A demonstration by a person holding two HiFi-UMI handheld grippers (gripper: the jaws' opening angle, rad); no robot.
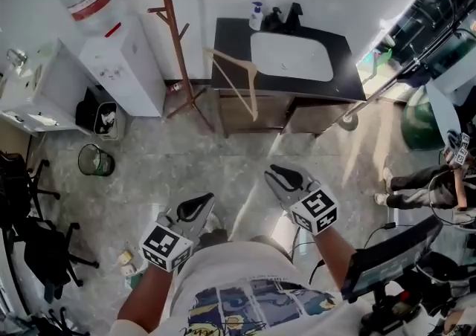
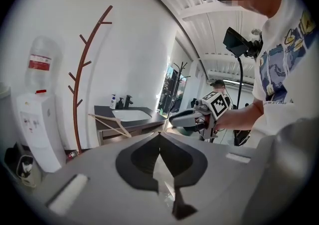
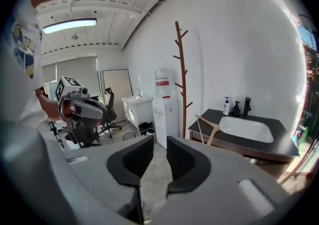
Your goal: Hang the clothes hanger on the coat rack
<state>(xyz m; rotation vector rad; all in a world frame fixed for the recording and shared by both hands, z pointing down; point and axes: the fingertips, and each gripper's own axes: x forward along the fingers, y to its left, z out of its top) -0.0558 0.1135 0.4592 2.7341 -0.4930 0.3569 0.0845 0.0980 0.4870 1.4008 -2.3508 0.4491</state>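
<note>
A brown wooden coat rack (image 1: 172, 30) with short pegs stands against the far wall, left of the sink cabinet. The pale wooden hanger (image 1: 236, 78) leans against the cabinet's left front corner. Both grippers are held low in front of the person, well short of the hanger. My left gripper (image 1: 202, 202) is shut with nothing in it; its tips meet in the left gripper view (image 2: 159, 135). My right gripper (image 1: 275, 173) is open and empty, with a clear gap between its pads (image 3: 159, 142). The rack (image 3: 182, 69) and hanger (image 3: 207, 128) show ahead in the right gripper view.
A dark sink counter (image 1: 230, 33) with soap bottles is ahead. A white water dispenser (image 1: 123, 67) and a white desk (image 1: 44, 89) stand to the left. A black bin (image 1: 97, 160) and an office chair (image 1: 37, 238) are on the left. A seated person (image 1: 424, 186) is at right.
</note>
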